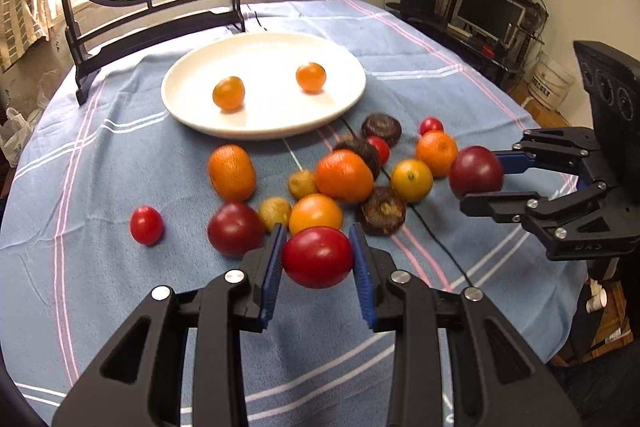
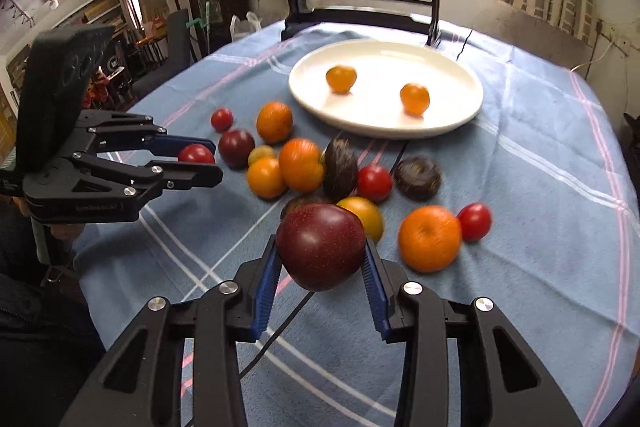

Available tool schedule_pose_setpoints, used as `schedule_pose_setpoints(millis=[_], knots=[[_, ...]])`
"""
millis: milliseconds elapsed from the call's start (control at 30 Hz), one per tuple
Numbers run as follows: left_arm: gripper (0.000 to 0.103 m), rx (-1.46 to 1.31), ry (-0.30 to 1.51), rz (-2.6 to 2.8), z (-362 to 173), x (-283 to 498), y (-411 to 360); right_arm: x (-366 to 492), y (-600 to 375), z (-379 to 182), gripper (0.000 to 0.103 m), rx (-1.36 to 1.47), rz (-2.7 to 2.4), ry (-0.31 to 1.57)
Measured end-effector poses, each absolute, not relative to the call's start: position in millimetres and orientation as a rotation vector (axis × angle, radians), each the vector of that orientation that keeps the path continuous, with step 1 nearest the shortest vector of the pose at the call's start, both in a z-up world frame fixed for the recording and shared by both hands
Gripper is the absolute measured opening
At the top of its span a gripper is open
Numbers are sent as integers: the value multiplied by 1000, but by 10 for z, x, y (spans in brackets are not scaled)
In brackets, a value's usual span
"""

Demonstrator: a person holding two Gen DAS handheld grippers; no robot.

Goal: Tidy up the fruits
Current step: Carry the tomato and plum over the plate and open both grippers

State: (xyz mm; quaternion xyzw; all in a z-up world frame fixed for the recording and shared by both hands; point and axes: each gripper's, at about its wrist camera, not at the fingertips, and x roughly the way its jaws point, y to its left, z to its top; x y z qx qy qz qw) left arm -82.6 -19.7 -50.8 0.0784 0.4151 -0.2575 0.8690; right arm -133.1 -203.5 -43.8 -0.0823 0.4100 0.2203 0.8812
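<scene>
While both fruits hang gripped, plate (image 1: 200, 123) rim lies clear.

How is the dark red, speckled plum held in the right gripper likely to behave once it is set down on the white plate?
The dark red speckled plum is round and glossy, so it would probably roll on the shallow white plate. It looks firm: the right gripper pads leave no visible dent. Its smooth skin may slip if the grip loosens.

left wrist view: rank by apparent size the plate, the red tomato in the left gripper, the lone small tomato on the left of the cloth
1. plate, largest by far.
2. red tomato gripped by the left gripper; it sits nearest the camera, so it looks bigger than it is.
3. small tomato, smallest.
</scene>
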Motion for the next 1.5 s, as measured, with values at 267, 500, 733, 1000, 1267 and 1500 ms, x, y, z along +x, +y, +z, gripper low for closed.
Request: schedule_pose_setpoints(millis=[267,500,733,1000,1267,1500], knots=[[32,174,780,-406,-213,-463,-359,-1025,-2043,-66,40,-173,439,749],[32,213,703,-318,89,-41,-456,-634,-2023,159,40,-189,423,702],[32,241,703,-273,15,354,-569,-178,-1979,177,40,-190,409,701],[32,245,752,-250,-194,683,-634,194,-1926,69,40,-188,402,727],[32,261,774,-229,-299,853,-619,427,-1924,-32,40,-179,392,751],[32,231,809,-219,-318,1059,-601,717,-1879,-149,40,-173,356,810]])
